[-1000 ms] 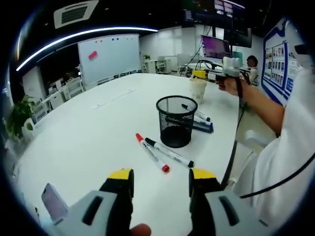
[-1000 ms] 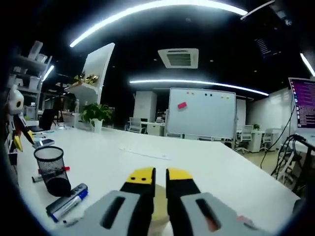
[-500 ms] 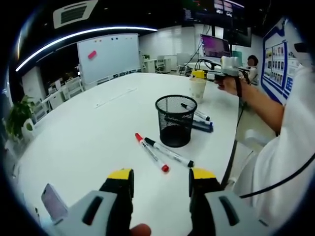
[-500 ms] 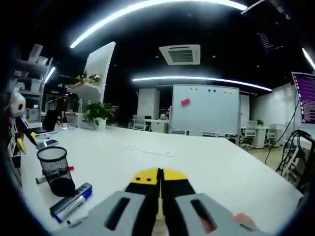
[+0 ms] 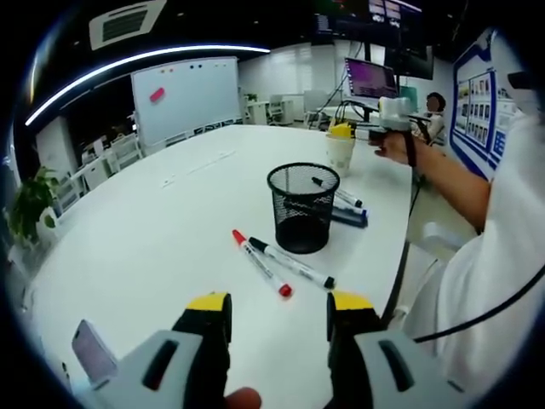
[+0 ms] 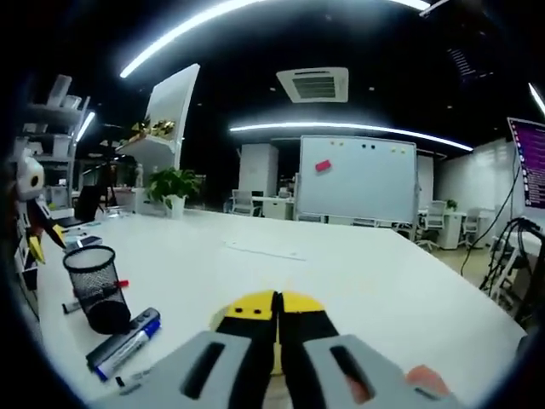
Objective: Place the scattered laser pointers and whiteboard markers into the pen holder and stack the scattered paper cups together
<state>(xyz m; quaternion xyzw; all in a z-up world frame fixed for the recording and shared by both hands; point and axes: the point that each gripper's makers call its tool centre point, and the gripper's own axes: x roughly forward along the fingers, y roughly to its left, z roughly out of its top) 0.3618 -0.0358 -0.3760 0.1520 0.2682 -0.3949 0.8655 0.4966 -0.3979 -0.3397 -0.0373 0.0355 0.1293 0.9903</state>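
Right gripper (image 6: 277, 308) has its jaws pinched together on the rim of a paper cup (image 5: 341, 153), lifted for stacking I'd guess. Left gripper (image 5: 279, 308) hangs with jaws apart, nothing in them. Just ahead of it lie a red marker (image 5: 260, 262) and a black marker (image 5: 292, 264), with the mesh pen holder (image 5: 302, 207) right beyond.

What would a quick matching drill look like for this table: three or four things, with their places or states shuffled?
Things:
1. red marker
2. pen holder
3. paper cup
4. left gripper

States:
A. open, holding nothing
B. upright mesh basket on the table
C. gripped at its rim by the right gripper
D. lying flat beside a black marker

Pairs: 1-D, 2-B, 3-C, 4-A
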